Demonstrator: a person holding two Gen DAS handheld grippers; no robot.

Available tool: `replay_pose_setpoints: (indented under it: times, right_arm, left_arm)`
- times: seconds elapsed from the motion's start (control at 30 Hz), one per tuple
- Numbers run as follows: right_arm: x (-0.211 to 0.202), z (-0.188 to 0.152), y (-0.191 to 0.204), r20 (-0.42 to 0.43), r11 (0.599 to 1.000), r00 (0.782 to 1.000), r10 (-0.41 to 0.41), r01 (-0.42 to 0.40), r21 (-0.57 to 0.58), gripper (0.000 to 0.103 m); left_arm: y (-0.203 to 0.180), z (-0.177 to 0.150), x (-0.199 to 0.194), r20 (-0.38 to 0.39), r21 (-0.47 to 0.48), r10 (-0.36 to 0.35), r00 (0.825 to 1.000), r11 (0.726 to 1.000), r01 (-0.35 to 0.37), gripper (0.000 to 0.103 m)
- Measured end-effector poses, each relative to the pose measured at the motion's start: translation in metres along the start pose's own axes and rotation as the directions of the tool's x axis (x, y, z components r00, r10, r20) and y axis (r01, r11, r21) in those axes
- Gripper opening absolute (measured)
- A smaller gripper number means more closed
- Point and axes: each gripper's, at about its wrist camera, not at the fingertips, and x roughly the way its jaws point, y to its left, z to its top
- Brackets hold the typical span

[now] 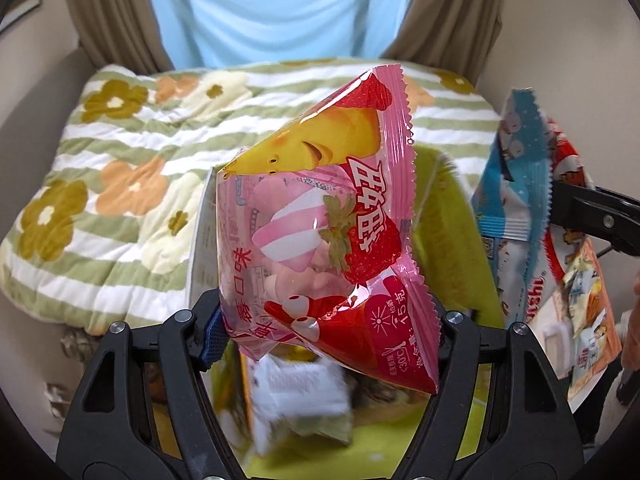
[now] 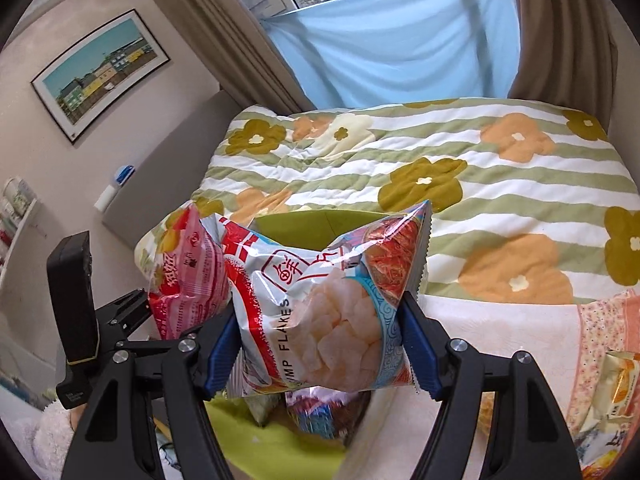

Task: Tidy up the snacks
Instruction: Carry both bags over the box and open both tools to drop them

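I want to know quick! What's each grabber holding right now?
Left gripper: closed on the pink bag.
Right gripper: closed on the shrimp flakes bag.

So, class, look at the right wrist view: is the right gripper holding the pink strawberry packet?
No, the right gripper is clamped on the shrimp flakes bag; the pink strawberry packet sits in the left gripper beside it.

Floral striped quilt (image 2: 460, 168) on the bed; behind it blue sheet (image 2: 384, 52) between brown curtains (image 2: 208, 28); left of it, framed picture (image 2: 100, 72).
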Motion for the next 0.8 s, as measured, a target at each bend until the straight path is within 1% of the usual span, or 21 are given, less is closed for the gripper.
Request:
replay_pose_setpoints:
  times: [0.07,0.13,0.17,0.23,0.3,0.37,0.43,0.53,0.63,0.7,0.8]
  right_arm:
    - [0.013,0.004,0.006,0.001,0.999,1.000,-0.030,0.030,0.018,0.069]
    - [0.019,0.005,0.007,0.001,0.998,0.999,-0.040,0.040,0.044,0.069]
    - [0.024,0.006,0.007,0.000,0.997,0.999,-0.050,0.050,0.063,0.069]
    - [0.028,0.007,0.008,-0.004,0.995,0.998,-0.063,0.063,0.080,0.069]
    - [0.033,0.007,0.008,-0.014,0.992,0.997,-0.076,0.077,0.095,0.069]
    - [0.037,0.008,0.008,-0.025,0.991,0.996,-0.085,0.087,0.103,0.069]
    - [0.040,0.010,0.008,-0.033,0.991,0.996,-0.078,0.081,0.102,0.069]
    - [0.049,0.011,0.011,-0.050,0.994,0.997,-0.060,0.064,0.087,0.069]
    - [0.059,0.012,0.014,-0.068,0.997,0.996,-0.052,0.056,0.059,0.069]
    - [0.065,0.012,0.014,-0.076,0.997,0.996,-0.050,0.053,0.050,0.069]
    - [0.075,0.015,0.014,-0.092,0.998,0.995,-0.038,0.043,0.049,0.071]
  left_arm:
    - [0.010,0.007,0.016,-0.033,-0.003,-0.031,0.999,1.000,0.031,0.074]
    - [0.019,0.013,0.028,-0.049,-0.004,-0.049,0.998,0.999,0.049,0.087]
    - [0.021,0.015,0.034,-0.054,0.005,-0.051,0.997,0.999,0.051,0.090]
    - [0.022,0.018,0.042,-0.069,0.034,-0.058,0.996,0.998,0.060,0.100]
    - [0.024,0.016,0.046,-0.076,0.042,-0.064,0.995,0.997,0.068,0.101]
    - [0.026,0.011,0.046,-0.084,0.031,-0.067,0.994,0.997,0.070,0.101]
    - [0.031,0.003,0.045,-0.098,0.006,-0.049,0.994,0.999,0.050,0.101]
    - [0.036,-0.011,0.039,-0.100,-0.038,-0.047,0.994,0.998,0.044,0.101]
    - [0.040,-0.022,0.031,-0.101,-0.073,-0.061,0.993,0.996,0.054,0.101]
    - [0.041,-0.026,0.029,-0.100,-0.078,-0.069,0.993,0.995,0.061,0.101]
    - [0.041,-0.027,0.027,-0.102,-0.073,-0.028,0.994,0.997,0.020,0.101]
